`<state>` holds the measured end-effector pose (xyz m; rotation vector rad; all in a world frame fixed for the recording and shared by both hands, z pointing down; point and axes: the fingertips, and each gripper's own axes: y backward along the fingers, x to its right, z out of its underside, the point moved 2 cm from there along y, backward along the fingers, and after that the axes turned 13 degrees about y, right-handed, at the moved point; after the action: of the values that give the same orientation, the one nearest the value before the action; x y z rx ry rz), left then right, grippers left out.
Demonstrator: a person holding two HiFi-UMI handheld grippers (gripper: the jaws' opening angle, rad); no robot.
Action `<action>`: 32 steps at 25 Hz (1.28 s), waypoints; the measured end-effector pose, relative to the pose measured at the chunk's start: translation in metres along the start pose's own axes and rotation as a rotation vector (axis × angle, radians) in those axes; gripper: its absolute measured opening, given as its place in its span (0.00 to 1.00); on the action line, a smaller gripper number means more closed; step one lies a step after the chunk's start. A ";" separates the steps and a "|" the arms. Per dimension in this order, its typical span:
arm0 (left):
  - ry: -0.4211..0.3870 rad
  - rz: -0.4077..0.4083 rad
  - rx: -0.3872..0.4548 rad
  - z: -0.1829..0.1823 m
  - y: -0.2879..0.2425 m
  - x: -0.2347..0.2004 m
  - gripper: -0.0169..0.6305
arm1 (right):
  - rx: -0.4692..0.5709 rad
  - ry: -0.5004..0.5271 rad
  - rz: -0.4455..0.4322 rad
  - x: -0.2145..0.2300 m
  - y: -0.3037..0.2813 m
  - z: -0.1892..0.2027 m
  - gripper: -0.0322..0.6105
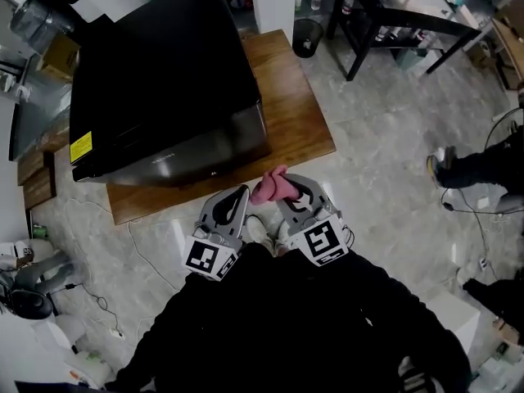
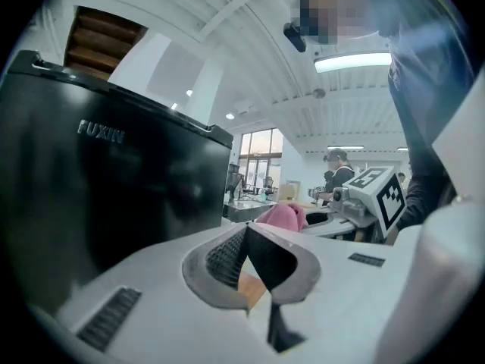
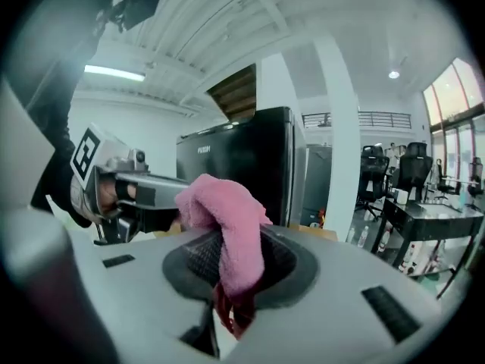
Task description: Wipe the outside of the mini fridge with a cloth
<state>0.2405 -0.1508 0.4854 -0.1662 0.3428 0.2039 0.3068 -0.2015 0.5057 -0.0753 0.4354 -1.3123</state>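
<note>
Pink and fluffy, that's the pink fluffy cloth (image 3: 223, 218), and the right gripper (image 3: 227, 260) has it pinched tight. Both pads are clamped on its lower folds, while the rest bunches up and flops over the tips toward 12 o'clock.

Down from the head view, the same cloth (image 1: 270, 187) pokes out ahead of the right gripper (image 1: 288, 188). It sits close to the near edge of the brown wooden low platform (image 1: 295, 121), with grey marbled floor (image 1: 385, 162) all around.

Over to the left gripper (image 1: 240, 193), just beside its partner at 9 o'clock. Its own view shows the left gripper (image 2: 244, 237) with pads pressed together at the tips and nothing between them. The cloth (image 2: 282, 217) peeks in at 1 o'clock.

Now the black box-shaped mini fridge (image 1: 164, 80): it stands on the platform at 11 o'clock from the grippers. Its door is closed, and there is a yellow label (image 1: 80, 147) near its front left corner. In the left gripper view the fridge (image 2: 98, 203) fills the 9 o'clock side, with pale lettering on its door. In the right gripper view the fridge (image 3: 242, 173) rises dead ahead at 12 o'clock, behind the cloth. Cloth and fridge are apart, and neither gripper touches the fridge.

Further back in the head view, a black round waste bin (image 1: 307, 35) sits at 12 o'clock and a black desk (image 1: 409, 23) at 1 o'clock.
</note>
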 end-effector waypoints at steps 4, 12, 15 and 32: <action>0.002 0.067 -0.004 -0.025 0.006 0.012 0.04 | 0.024 -0.095 0.044 0.007 0.023 -0.035 0.18; -0.014 0.206 -0.012 -0.065 0.016 0.031 0.04 | 0.062 -0.182 0.071 0.010 0.040 -0.082 0.18; -0.022 0.233 -0.007 -0.069 0.014 0.030 0.04 | 0.062 -0.188 0.086 0.012 0.039 -0.086 0.18; -0.017 0.090 0.056 -0.087 -0.089 0.063 0.04 | 0.133 -0.247 -0.103 0.140 0.010 -0.057 0.18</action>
<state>0.2914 -0.2436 0.3935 -0.0938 0.3391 0.2846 0.3224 -0.3203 0.4135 -0.1487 0.1351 -1.4094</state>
